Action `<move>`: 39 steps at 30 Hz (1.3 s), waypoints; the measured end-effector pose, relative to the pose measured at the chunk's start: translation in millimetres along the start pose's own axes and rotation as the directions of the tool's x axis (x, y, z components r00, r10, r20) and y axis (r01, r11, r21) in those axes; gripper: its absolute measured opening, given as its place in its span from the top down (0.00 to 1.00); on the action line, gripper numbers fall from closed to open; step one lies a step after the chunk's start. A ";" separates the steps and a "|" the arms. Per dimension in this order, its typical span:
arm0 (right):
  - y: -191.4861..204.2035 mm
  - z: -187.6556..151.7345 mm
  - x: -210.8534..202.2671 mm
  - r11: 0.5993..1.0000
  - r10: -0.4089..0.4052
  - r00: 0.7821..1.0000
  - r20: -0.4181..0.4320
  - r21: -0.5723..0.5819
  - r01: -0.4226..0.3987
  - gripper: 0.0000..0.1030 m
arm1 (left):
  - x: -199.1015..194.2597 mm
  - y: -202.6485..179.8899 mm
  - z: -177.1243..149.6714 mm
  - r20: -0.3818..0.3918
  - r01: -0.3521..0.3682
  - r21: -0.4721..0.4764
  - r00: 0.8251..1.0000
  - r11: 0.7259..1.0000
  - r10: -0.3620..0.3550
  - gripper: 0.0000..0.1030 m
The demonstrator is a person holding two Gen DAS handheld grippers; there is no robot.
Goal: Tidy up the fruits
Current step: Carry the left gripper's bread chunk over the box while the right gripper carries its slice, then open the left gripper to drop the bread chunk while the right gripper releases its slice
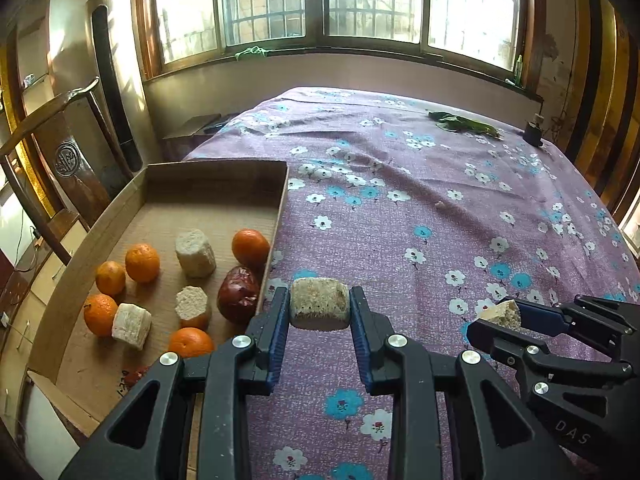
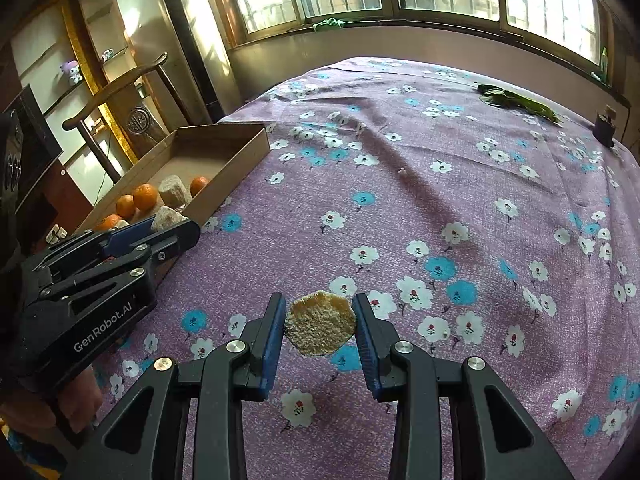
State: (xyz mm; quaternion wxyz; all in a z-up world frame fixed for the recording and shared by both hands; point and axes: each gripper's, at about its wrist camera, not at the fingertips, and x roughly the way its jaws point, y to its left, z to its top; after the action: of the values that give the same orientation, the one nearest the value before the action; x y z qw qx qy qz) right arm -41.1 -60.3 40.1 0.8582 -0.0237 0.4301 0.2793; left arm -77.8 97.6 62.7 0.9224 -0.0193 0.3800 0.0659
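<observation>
My left gripper (image 1: 319,304) is shut on a pale cut stalk piece (image 1: 319,309), held just right of the cardboard tray's (image 1: 216,170) near right wall. In the tray lie several oranges (image 1: 142,263), a dark red fruit (image 1: 239,294) and other pale stalk pieces (image 1: 195,253). My right gripper (image 2: 320,322) is shut on another pale piece (image 2: 320,328), its cut face toward the camera, above the flowered cloth. In the left wrist view that right gripper (image 1: 500,316) shows at the lower right with its piece (image 1: 500,313). The left gripper (image 2: 160,226) shows at the left of the right wrist view.
A purple flowered cloth (image 1: 400,220) covers the table. Green leaves (image 1: 464,123) and a small dark object (image 1: 533,133) lie at its far right. A wooden chair (image 1: 60,152) stands left of the tray, windows behind. A small crumb (image 1: 440,205) lies mid-cloth.
</observation>
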 end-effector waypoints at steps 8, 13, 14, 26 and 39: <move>30.5 15.8 9.7 0.998 0.029 1.000 -0.004 -0.062 -0.029 0.64 | -7.6 35.0 2.8 0.020 -0.047 -0.048 0.999 0.998 0.048 0.72; 51.9 27.0 16.2 0.993 0.049 0.999 -0.007 -0.111 -0.049 0.64 | -10.6 61.3 3.4 0.024 -0.076 -0.091 0.997 0.993 0.079 0.72; 56.4 29.5 17.3 0.991 0.054 0.999 -0.007 -0.120 -0.055 0.64 | -11.6 66.9 3.0 0.025 -0.081 -0.100 0.996 0.992 0.084 0.72; 111.4 53.0 38.0 0.967 0.106 0.994 -0.023 -0.231 -0.108 0.64 | -18.5 139.4 -11.7 0.002 -0.160 -0.208 0.987 0.965 0.164 0.72; 144.1 84.4 85.1 0.947 0.166 0.983 -0.076 -0.265 -0.181 0.64 | 2.1 150.1 -12.4 -0.033 -0.175 -0.223 0.985 0.959 0.172 0.72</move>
State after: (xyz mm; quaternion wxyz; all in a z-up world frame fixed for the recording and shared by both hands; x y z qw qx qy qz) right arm -11.6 124.0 58.0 0.8073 -0.1104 0.4106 0.4093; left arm -105.4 245.4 54.6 0.9024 -0.0910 0.3764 0.1891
